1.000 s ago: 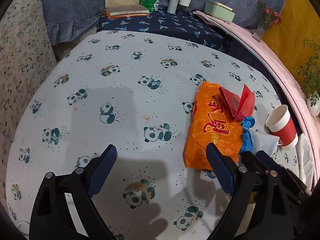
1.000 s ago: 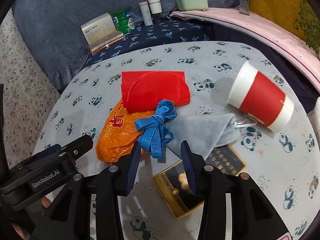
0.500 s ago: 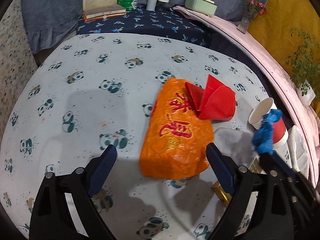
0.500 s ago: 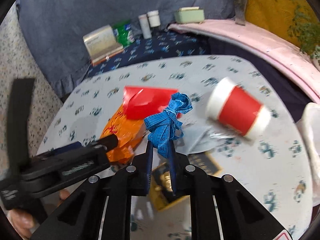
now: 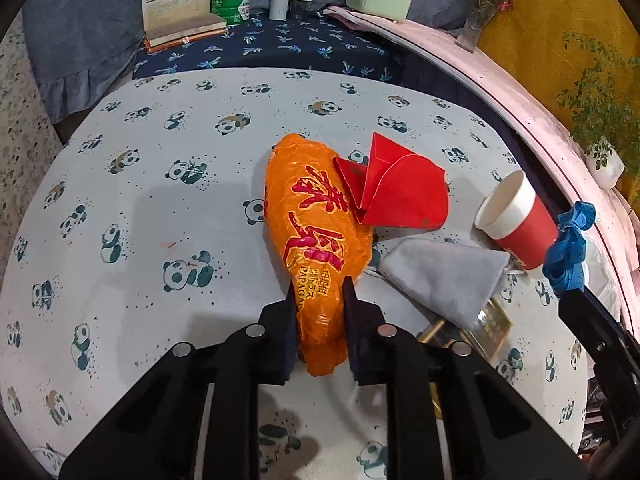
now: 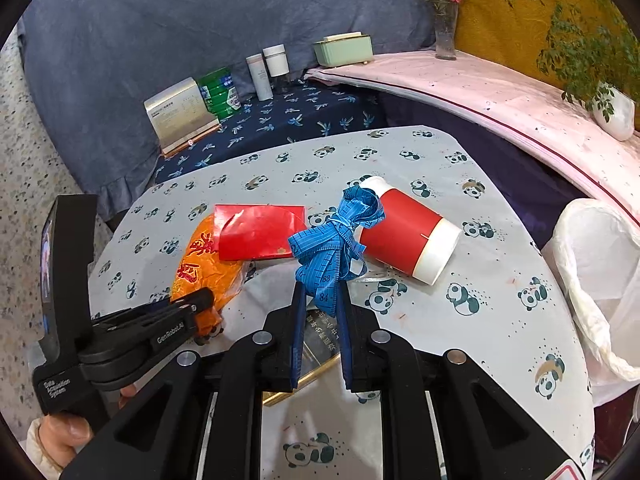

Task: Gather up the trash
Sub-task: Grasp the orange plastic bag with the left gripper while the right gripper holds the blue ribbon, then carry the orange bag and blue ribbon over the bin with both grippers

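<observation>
Table (image 5: 132,208) under pale panda-print cloth. On it: orange plastic bag (image 5: 316,236), red envelope (image 5: 400,196) overlapping bag's far edge, grey cloth (image 5: 444,276), red-and-white paper cup (image 5: 516,220) on its side, gold-edged dark box (image 6: 320,344) partly under cloth.

bag (image 5: 316,240): orange | tape measure (image 6: 332,248): blue | tablecloth (image 5: 160,184): panda print
</observation>
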`<state>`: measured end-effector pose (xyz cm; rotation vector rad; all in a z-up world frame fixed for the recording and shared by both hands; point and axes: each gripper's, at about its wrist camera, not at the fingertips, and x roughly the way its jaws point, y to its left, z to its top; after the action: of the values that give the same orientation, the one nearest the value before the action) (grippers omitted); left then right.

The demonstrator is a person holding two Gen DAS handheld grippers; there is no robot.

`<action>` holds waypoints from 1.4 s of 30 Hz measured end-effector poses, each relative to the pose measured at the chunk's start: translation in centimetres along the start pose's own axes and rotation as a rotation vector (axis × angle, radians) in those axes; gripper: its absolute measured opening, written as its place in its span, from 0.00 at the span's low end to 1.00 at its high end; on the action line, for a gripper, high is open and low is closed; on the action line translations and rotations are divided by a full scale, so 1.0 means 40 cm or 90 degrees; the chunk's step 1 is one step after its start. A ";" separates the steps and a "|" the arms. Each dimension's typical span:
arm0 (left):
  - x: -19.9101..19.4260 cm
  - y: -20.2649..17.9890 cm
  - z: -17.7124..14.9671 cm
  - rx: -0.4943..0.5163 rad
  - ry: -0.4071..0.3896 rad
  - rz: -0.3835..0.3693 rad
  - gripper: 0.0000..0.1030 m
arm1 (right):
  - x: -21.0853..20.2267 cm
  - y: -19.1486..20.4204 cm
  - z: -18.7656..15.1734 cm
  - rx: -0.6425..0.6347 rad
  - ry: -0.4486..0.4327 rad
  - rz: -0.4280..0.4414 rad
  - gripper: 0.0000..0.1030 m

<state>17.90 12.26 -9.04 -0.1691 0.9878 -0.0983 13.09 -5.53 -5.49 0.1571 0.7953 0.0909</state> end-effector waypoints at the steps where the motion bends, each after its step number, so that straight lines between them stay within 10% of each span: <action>1: -0.011 -0.002 -0.001 -0.001 -0.004 -0.001 0.17 | -0.007 0.000 0.000 0.000 -0.004 0.001 0.14; 22: -0.284 -0.142 -0.043 0.052 -0.106 -0.039 0.16 | -0.212 -0.046 -0.020 0.020 -0.087 0.005 0.14; 42: -0.297 -0.460 -0.123 0.177 -0.081 -0.124 0.16 | -0.350 -0.281 -0.080 0.115 -0.131 -0.070 0.14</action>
<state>7.17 -4.41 1.50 -0.0156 0.8201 -0.3962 1.31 -18.21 0.19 0.2889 0.6055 -0.1008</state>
